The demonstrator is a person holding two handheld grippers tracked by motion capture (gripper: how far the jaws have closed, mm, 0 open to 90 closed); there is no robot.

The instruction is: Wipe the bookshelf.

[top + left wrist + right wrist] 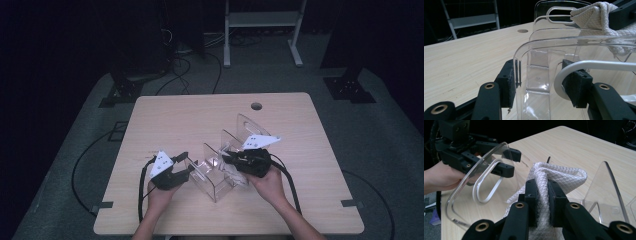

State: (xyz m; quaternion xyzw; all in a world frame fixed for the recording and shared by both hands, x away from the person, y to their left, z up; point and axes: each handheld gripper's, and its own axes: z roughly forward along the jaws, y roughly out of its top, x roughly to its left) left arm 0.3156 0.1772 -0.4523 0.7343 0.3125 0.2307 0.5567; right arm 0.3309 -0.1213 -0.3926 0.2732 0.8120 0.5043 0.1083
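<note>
The left tool (pixel 183 167) is clamped on the end wall of the clear rack (pixel 218 167), one jaw either side of the plastic, steadying it near the front of the desk (pixel 170 120). The right tool (pixel 541 195) pinches a fold of white cloth (pixel 564 178), holding it over the rack's middle slots. I'd say the job is about half done: the cloth is picked up and brought to the rack, but hangs bunched above it; seating it in a slot and letting go remain.
</note>
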